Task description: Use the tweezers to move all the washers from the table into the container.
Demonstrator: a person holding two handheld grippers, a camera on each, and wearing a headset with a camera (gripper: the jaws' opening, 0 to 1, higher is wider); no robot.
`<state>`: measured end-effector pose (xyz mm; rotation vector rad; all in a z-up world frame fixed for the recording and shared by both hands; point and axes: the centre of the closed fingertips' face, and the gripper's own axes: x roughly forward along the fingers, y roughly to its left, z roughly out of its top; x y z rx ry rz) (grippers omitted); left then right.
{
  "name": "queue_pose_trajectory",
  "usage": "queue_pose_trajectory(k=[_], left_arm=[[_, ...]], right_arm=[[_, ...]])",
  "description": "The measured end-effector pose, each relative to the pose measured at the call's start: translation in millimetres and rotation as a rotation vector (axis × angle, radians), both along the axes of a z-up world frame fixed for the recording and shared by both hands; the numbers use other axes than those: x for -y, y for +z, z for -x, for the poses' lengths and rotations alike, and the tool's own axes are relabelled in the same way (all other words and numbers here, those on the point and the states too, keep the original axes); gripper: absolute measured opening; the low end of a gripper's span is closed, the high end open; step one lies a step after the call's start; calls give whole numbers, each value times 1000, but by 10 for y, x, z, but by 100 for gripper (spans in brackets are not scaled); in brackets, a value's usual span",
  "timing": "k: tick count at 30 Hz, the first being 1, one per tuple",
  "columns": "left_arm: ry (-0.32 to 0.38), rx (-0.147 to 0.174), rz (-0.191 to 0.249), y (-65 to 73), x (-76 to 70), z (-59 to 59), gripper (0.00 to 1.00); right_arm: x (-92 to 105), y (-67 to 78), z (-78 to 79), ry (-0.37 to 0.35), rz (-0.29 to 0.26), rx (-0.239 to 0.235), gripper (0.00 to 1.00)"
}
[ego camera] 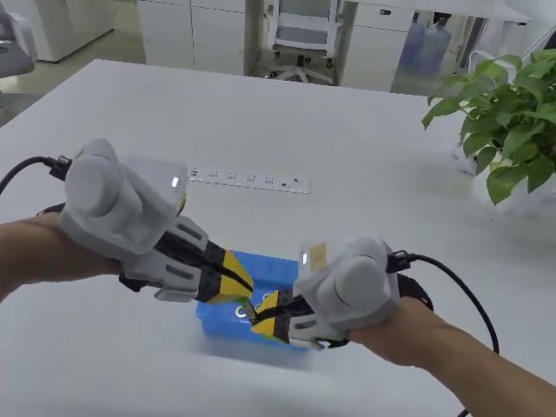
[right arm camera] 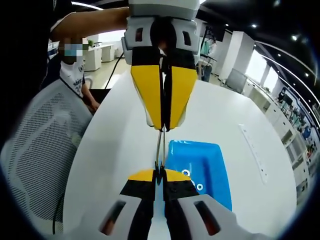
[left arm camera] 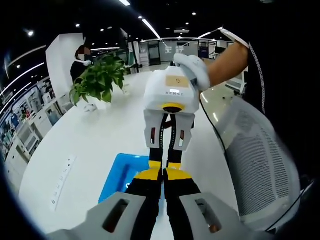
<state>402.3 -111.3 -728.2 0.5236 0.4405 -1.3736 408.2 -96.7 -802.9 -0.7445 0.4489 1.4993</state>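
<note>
The tweezers (right arm camera: 160, 150) are being clamped at one end by the right gripper (right arm camera: 159, 175) and at the other by the left gripper (right arm camera: 162, 125). The two sets of jaws are shut on them, tip facing tip. The container (right arm camera: 210, 160) is resting on the worktop (ego camera: 347, 156), just beside and below this joint hold.

The step in hand is judged to be a handover or regrip of the tweezers, not a pick. For the next move, one gripper is to be opened while the other clamp is being held firm, so that the tweezers are not dropped.

In the right gripper view, the thin tweezers and three washers (right arm camera: 186, 173) inside the container are being shown plainly. In the left gripper view, the tweezers are being hidden behind the jaws. Whether washers are lying on the worktop cannot be told.
</note>
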Motion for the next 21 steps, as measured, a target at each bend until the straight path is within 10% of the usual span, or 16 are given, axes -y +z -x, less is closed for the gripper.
queue_pose_trajectory(k=[21], left_arm=[[-27,-41,-181,-629,-152,297,6]], right_arm=[[150,-335,261,49,135,12,5]])
